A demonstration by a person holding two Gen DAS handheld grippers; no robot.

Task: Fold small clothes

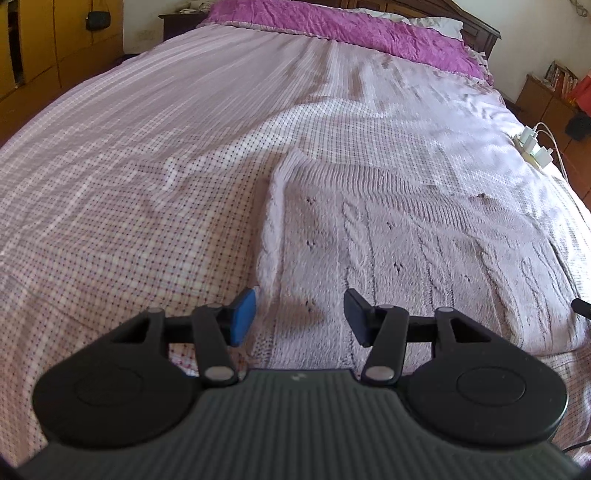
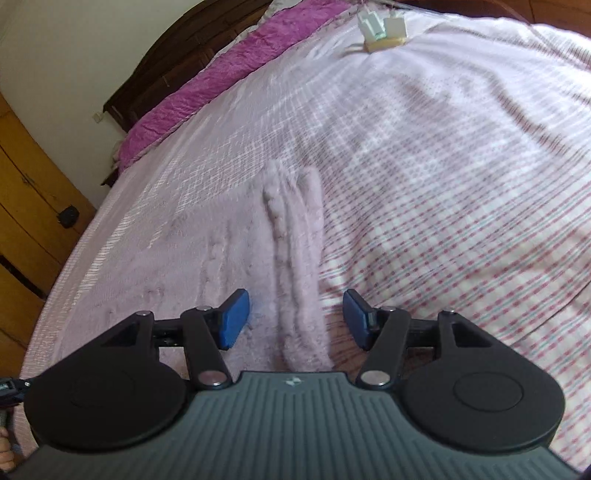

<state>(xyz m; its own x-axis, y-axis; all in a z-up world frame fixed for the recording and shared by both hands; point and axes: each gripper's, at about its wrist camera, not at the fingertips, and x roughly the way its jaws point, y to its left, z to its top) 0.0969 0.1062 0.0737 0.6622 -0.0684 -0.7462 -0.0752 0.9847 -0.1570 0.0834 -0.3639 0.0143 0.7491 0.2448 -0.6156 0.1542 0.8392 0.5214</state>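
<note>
A pale pink cable-knit garment (image 1: 406, 236) lies flat on the checked bedsheet (image 1: 129, 166). In the left wrist view its left edge is folded over into a thick strip, and my left gripper (image 1: 299, 317) hovers open just above that near left corner, with nothing between its blue pads. In the right wrist view the same knit (image 2: 207, 258) shows its right edge bunched into ribbed ridges (image 2: 295, 258). My right gripper (image 2: 295, 319) is open and straddles that ridged edge without pressing on it.
A purple quilt (image 1: 351, 26) lies across the head of the bed by a white pillow (image 1: 436, 22). A power strip with white chargers (image 1: 533, 147) sits near the bed's right edge. Wooden wardrobes (image 2: 22, 206) stand beside the bed.
</note>
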